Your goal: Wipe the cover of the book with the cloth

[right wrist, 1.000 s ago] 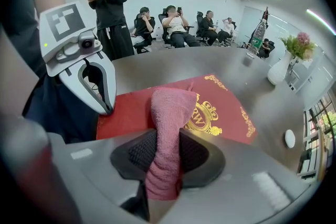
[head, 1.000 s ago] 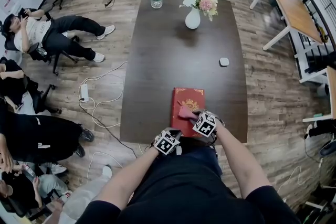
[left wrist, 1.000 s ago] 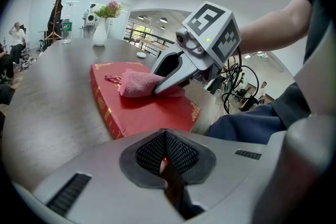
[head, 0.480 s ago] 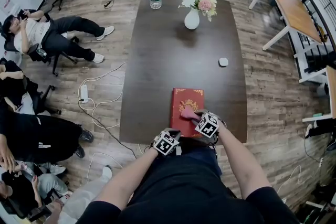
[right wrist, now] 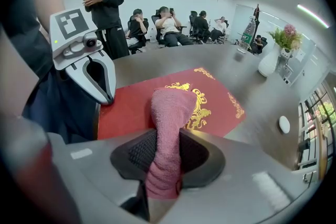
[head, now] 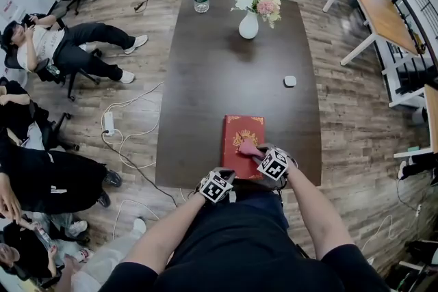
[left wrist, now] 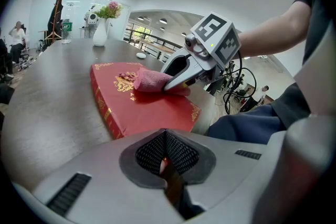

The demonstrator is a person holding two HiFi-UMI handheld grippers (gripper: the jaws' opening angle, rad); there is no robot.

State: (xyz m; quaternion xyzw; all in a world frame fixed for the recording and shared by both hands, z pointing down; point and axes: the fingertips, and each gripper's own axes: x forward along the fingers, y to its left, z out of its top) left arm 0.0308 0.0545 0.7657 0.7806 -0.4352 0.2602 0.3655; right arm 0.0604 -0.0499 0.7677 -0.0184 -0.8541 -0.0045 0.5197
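Here, the long dark brown wooden table (head: 233, 72) carries a red hardcover book with gold ornament (head: 241, 135) lying flat at its near edge; the right hand-held gripper (right wrist: 163, 160) pinches a pink terry cloth (right wrist: 170, 113), whose free end rests on the book's cover; the left hand-held gripper (left wrist: 166, 155), jaws pressed together on nothing, sits near-left of the book.

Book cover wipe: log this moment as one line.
step: wipe cover | right claw: shut on cloth | cloth: lying on book cover | left claw: shut, empty | book: flat on table, near edge
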